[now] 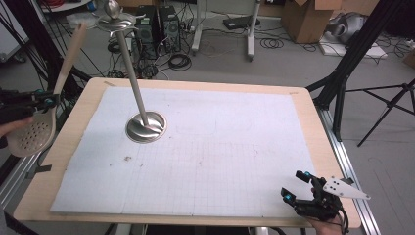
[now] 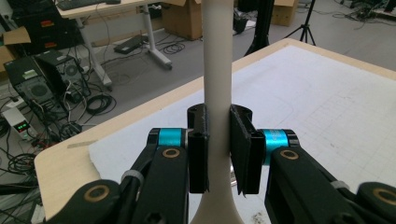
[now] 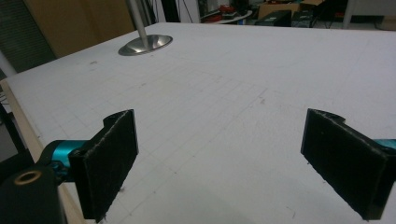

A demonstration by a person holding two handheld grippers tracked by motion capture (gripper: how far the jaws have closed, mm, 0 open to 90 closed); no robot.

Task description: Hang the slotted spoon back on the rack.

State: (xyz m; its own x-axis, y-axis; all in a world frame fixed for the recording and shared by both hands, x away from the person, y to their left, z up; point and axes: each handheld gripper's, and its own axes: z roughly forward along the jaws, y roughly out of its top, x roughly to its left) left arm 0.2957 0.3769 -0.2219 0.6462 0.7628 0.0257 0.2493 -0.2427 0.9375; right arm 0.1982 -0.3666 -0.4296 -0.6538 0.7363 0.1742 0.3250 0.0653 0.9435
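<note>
A beige slotted spatula hangs off the table's left edge, perforated head down and handle pointing up. My left gripper is shut on its handle, which runs straight up between the two black pads in the left gripper view. A steel stand with a round base and a tall tilted pole stands on the white gridded mat, left of centre. My right gripper rests at the table's front right corner, jaws wide open with nothing between them; in the right gripper view the stand's base lies far ahead.
The mat covers most of a wooden table. Beyond the far edge are computer towers, cables on the floor, cardboard boxes and black tripod legs at the right.
</note>
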